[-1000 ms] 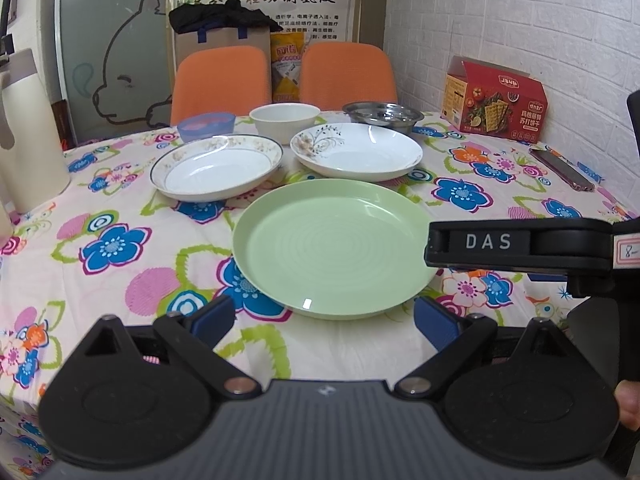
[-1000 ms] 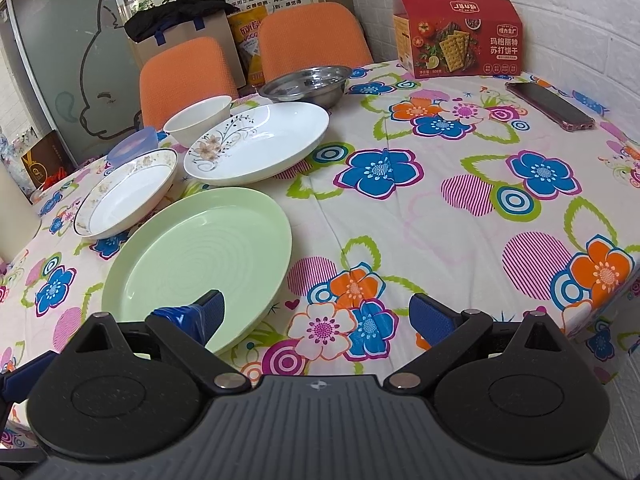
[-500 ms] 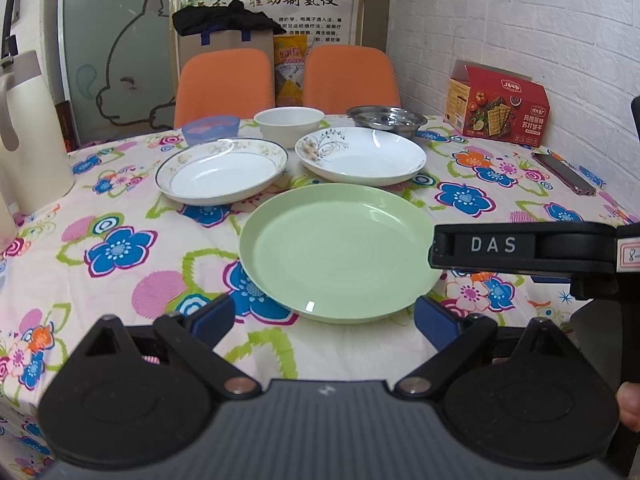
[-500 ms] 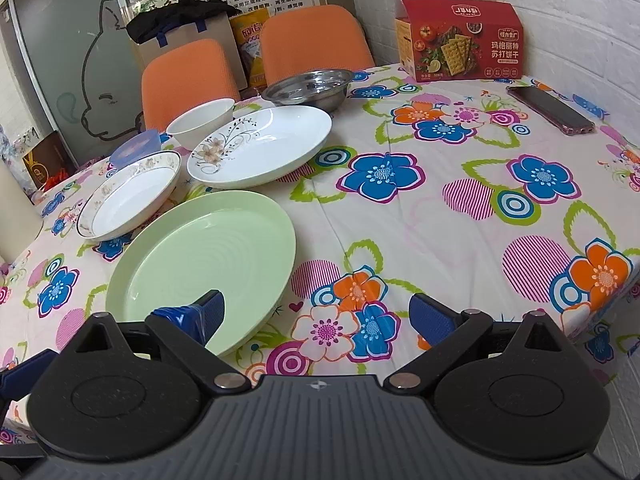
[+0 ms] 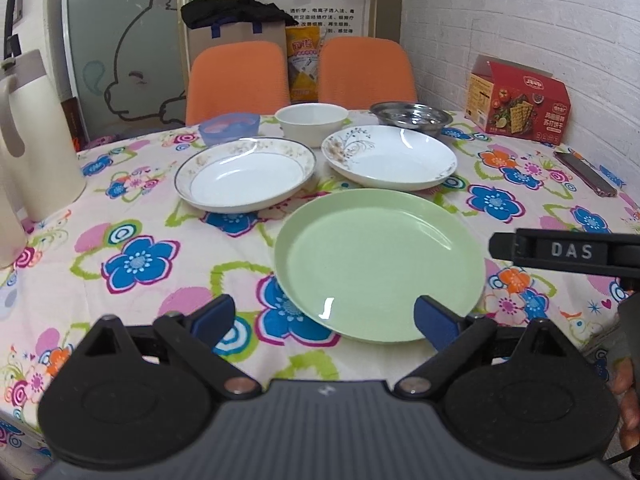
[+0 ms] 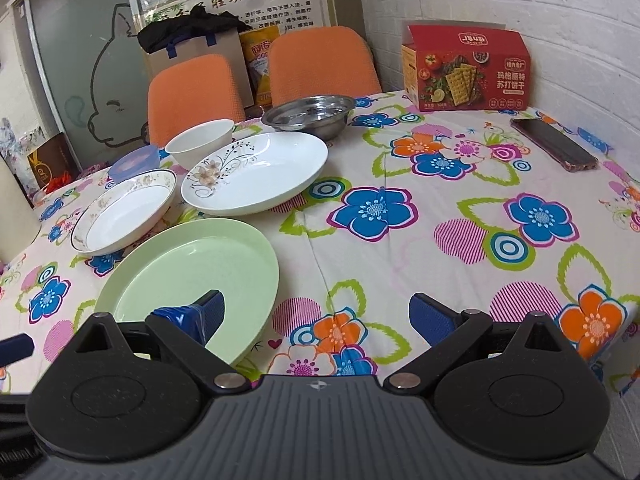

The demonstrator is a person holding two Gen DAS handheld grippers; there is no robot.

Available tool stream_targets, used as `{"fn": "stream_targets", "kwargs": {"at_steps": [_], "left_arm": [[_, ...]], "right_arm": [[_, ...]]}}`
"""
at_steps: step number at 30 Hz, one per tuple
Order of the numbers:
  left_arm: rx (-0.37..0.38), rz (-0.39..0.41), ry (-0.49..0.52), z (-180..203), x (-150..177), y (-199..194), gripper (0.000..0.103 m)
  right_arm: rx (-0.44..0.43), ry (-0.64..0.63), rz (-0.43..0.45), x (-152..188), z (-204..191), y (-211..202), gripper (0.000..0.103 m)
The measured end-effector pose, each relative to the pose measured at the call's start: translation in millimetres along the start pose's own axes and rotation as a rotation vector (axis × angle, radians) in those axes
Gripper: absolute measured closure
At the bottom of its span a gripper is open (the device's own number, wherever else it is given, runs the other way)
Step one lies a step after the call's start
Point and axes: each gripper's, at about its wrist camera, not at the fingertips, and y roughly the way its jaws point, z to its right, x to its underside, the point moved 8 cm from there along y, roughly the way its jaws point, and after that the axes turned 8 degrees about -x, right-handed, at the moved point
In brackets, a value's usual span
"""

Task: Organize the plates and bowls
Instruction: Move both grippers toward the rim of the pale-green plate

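From the left wrist camera, the left gripper [image 5: 326, 318] hung with fingers spread wide and empty over the near rim of the green plate [image 5: 378, 264], which lay flat and face-up just ahead of the fingertips, apparently laid out apart from the gold-rimmed plate [image 5: 245, 174] and floral plate [image 5: 390, 157] beyond so each could be picked up singly. From the right wrist camera, the right gripper [image 6: 316, 316] was likewise open and empty, its left finger [image 6: 192, 318] over the green plate [image 6: 188, 264]; round, the plate showed no long axis.
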Motion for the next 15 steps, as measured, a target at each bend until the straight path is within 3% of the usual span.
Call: {"fn": "stream_targets", "kwargs": {"at_steps": [6,15], "left_arm": [[-0.017,-0.076,-0.040,-31,-12,33,0.008],[0.033,-0.151,-0.026,-31,-25,79,0.008]], "right_arm": [[-0.051,-0.020,-0.065,-3,-5,26,0.016],[-0.079,-0.146,-0.178,7,-29,68,0.016]]}}
